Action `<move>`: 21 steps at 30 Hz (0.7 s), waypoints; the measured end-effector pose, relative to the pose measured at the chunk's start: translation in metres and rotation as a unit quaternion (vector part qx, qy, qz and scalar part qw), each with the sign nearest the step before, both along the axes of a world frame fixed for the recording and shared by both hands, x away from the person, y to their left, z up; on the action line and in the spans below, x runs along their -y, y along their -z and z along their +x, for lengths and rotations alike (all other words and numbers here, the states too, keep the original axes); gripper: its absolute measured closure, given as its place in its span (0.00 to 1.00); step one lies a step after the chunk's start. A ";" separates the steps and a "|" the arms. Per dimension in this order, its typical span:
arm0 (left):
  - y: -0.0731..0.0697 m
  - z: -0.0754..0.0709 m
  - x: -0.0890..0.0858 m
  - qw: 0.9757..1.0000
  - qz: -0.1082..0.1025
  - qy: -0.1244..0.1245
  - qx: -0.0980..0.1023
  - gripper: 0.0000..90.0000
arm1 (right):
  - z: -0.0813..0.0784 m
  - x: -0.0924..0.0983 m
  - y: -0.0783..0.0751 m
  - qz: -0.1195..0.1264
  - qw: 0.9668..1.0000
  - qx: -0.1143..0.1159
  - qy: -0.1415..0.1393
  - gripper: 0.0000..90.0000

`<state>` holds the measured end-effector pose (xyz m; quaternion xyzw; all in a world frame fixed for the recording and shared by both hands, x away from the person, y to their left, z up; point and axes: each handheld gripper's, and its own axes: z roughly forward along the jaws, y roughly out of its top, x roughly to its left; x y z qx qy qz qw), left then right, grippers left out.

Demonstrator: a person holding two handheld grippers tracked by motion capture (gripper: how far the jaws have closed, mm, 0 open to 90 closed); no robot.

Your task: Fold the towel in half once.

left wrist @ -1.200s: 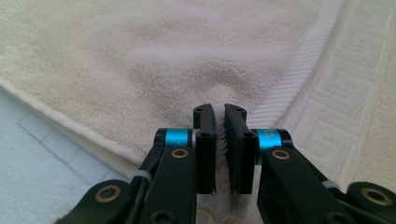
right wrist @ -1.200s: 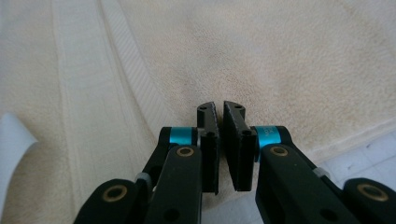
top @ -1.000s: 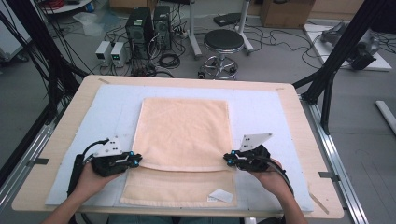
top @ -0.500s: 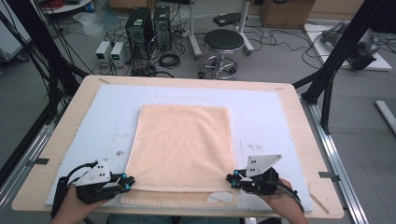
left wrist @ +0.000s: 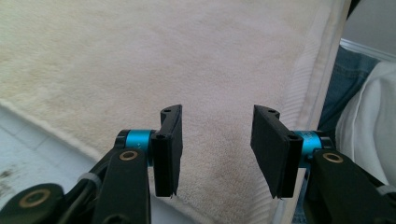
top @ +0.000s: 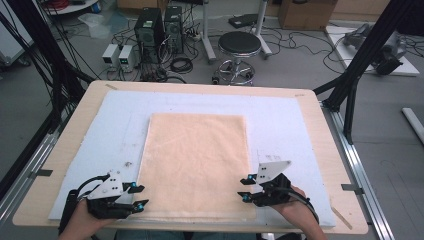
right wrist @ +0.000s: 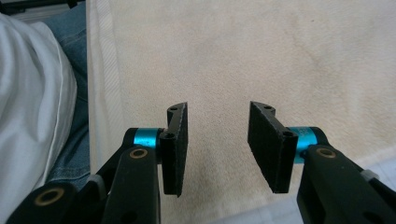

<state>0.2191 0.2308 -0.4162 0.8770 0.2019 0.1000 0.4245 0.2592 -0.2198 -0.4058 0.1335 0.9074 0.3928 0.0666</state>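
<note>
A peach towel (top: 197, 160) lies spread flat on the white mat (top: 300, 125), its near hem along the table's front edge. My left gripper (top: 139, 196) is at the towel's near left corner and my right gripper (top: 245, 187) at its near right corner. The jaws of both have just been opening. In the left gripper view the left gripper (left wrist: 217, 144) stands open just over the towel (left wrist: 140, 60), with nothing pinched. The right gripper view shows the right gripper (right wrist: 217, 144) open the same way above the towel (right wrist: 280, 56).
The wooden table (top: 75, 125) ends just behind my hands, where the person's jeans (left wrist: 345, 74) and white shirt (right wrist: 28, 93) are. Beyond the far edge stand a stool (top: 240, 45), computer towers (top: 160, 25) and black frame legs (top: 360, 65).
Both grippers pulled the towel's upper edge toward the near table edge, unfolding it flat. Their jaws, shut on the cloth before, now stand apart and the towel lies released.
</note>
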 end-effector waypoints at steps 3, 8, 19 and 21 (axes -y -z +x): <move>0.007 0.007 0.002 1.000 0.011 0.011 -0.025 0.61 | 0.003 -0.007 0.010 -0.013 1.000 -0.007 -0.006 0.66; 0.015 0.006 0.007 0.998 0.034 0.042 -0.038 0.68 | 0.003 -0.013 0.027 -0.024 0.999 -0.020 -0.020 0.69; 0.013 0.005 -0.001 0.998 0.030 0.039 -0.039 0.94 | -0.005 -0.013 0.028 -0.017 0.999 -0.021 -0.027 0.97; 0.012 0.004 -0.003 0.998 0.026 0.036 -0.040 0.94 | -0.007 -0.013 0.027 -0.014 0.999 -0.023 -0.026 0.97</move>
